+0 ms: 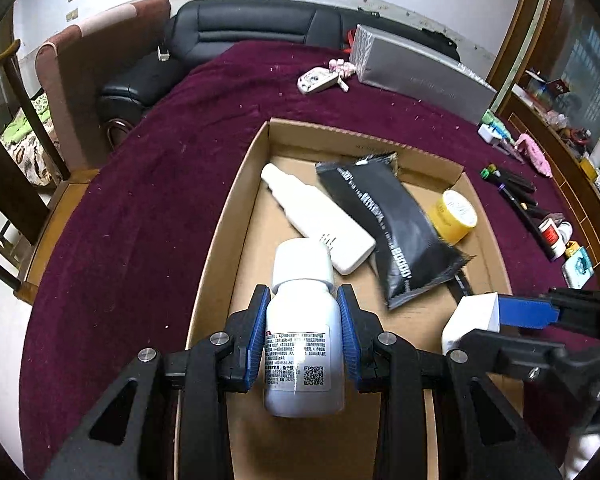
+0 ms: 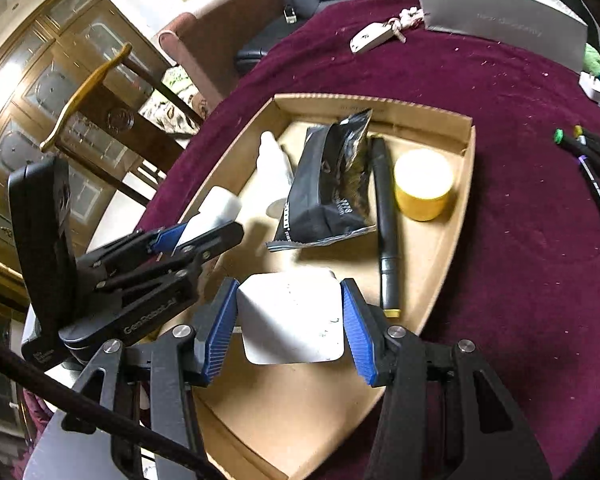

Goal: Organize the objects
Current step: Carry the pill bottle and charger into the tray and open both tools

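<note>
Two claws over the cardboard tray [image 1: 236,216]: left claw [image 1: 303,308] pinching white bottle [image 1: 302,340], right claw [image 2: 290,316] pinching white box [image 2: 292,316].

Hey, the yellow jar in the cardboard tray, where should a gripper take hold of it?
Probably from above, pads across the round wall of the yellow jar. It stands upright with its lid up, close to the cardboard tray corner, and the black marker lies alongside, so a side approach looks cramped.
</note>
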Available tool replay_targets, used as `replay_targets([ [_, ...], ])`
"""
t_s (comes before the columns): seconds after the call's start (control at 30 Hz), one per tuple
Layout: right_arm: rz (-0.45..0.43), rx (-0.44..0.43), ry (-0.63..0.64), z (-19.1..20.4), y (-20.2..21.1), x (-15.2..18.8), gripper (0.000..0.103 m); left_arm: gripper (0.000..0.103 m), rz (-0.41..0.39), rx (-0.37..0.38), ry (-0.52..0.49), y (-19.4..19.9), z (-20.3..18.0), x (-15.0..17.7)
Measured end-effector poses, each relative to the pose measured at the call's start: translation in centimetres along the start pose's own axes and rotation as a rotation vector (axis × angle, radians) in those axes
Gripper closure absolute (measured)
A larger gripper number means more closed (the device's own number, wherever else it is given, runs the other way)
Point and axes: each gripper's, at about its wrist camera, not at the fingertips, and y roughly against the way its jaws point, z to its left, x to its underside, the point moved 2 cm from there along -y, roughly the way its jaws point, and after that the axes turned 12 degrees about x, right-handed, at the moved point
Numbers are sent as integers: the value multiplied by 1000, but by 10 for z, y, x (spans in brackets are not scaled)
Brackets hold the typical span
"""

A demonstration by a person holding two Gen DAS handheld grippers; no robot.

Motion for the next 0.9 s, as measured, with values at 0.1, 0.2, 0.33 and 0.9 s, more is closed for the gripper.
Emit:
replay_targets([
  [0.1,15,14,-8,0,-12,-4,53,74,5,20,13,0,2,-2],
  [0.2,24,28,-12,-1,-21,-7,53,74,6,9,28,-1,5,-3],
  [0.33,19,49,-11,1,-27,-10,53,74,5,27,55,-1,11,-3],
  [0.9,-48,48,-24,7,-22,-16,51,54,-94,148,217,34,30,-5],
])
